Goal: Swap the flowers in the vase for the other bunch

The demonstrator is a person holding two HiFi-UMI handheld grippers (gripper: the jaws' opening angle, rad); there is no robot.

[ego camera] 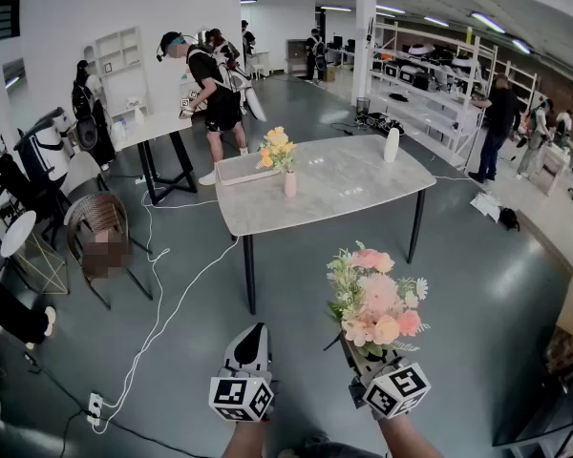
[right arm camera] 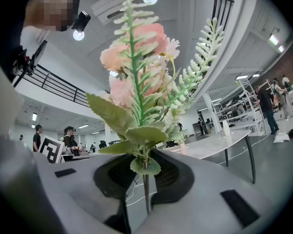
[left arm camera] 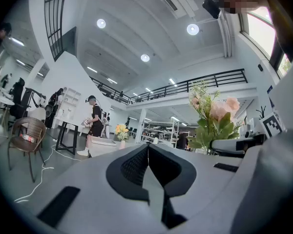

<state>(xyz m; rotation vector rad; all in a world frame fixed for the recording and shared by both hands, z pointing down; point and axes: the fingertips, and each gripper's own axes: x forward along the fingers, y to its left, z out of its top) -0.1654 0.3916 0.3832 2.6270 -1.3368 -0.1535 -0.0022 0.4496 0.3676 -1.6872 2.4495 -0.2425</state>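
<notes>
Open-plan lab/workshop hall: concrete floor [ego camera: 477,284], metal shelving [ego camera: 430,84], mezzanine railing [left arm camera: 185,86], floor cables [ego camera: 162,313], several people with rigs.

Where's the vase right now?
Head view: the vase stands on the table ahead, toward its left end, holding the yellow flowers, just right of a white tray.

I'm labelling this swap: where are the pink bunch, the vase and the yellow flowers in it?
pink bunch [ego camera: 377,299], head view, middle of the blossoms.
vase [ego camera: 290,184], head view, its body.
yellow flowers [ego camera: 277,149], head view, the blooms.
</notes>
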